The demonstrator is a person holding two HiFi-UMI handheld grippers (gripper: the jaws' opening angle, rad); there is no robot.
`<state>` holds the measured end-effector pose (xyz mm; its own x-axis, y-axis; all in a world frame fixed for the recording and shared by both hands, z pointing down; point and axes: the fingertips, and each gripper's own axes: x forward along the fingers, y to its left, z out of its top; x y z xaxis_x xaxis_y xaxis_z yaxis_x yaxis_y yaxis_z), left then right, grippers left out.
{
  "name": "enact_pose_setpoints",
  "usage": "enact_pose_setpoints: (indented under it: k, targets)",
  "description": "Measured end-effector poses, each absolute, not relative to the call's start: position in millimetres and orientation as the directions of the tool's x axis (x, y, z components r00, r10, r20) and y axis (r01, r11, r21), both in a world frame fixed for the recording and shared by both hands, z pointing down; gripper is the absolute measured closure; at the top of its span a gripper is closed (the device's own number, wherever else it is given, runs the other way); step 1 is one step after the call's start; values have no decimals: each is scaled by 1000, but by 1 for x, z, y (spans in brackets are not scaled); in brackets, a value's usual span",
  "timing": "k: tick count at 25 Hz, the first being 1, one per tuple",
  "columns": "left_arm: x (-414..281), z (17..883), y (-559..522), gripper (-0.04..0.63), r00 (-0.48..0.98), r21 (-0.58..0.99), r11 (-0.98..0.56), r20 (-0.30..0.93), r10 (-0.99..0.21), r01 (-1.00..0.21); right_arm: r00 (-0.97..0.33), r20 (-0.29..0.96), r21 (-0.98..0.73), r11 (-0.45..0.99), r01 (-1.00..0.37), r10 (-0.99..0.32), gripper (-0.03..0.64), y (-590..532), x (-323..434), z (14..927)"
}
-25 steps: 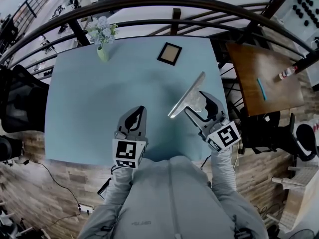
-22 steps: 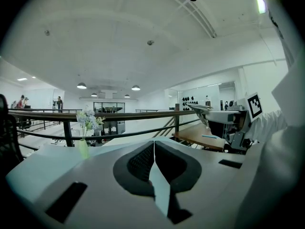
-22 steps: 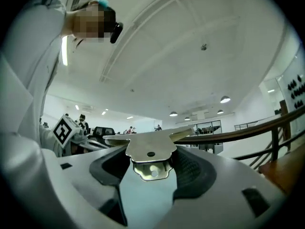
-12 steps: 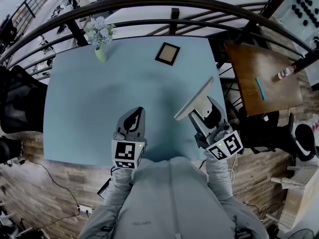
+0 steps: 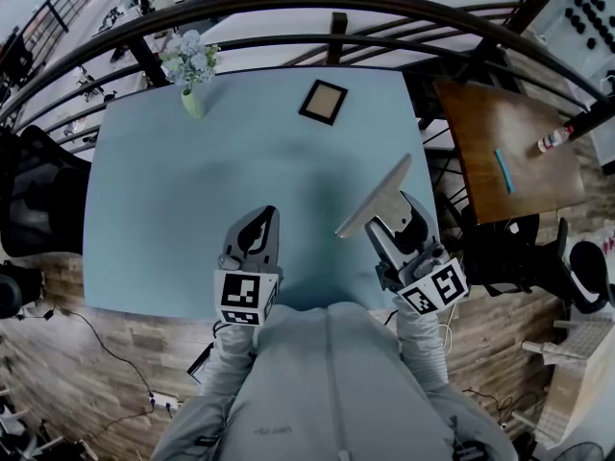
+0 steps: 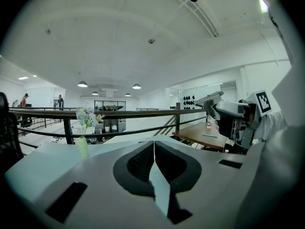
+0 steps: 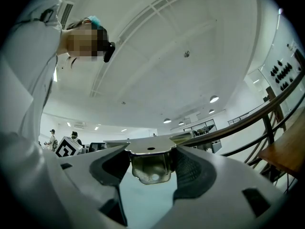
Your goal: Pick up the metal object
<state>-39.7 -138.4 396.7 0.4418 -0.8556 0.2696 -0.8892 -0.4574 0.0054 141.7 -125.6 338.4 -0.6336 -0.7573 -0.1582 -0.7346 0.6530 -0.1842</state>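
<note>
The metal object [image 5: 375, 198] is a long grey T-shaped bracket, lifted off the light blue table [image 5: 154, 200] and held tilted over its right part. My right gripper [image 5: 392, 215] is shut on the bracket's short web. In the right gripper view the bracket [image 7: 151, 162] sits between both pads, its flat plate across the top. My left gripper [image 5: 258, 230] hovers low over the table's near middle, shut and holding nothing. In the left gripper view its pads [image 6: 153, 165] meet, and the bracket [image 6: 208, 99] with the right gripper shows at the right.
A vase of pale flowers [image 5: 192, 73] stands at the table's far left corner and a small framed picture [image 5: 324, 102] lies at the far middle. A dark railing [image 5: 317, 8] curves behind the table. A brown side table [image 5: 504, 152] stands to the right.
My right gripper has lifted the bracket and carried it a little to the right and nearer to me. The left gripper has stayed in place.
</note>
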Motion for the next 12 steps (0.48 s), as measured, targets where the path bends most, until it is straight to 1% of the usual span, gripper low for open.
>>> enact_pose_setpoints:
  k: [12]
  targets:
    - [-37, 401, -140, 566, 445, 13, -460, 275, -852, -888, -641, -129, -196, 653, -731, -756, 325, -128, 143, 350]
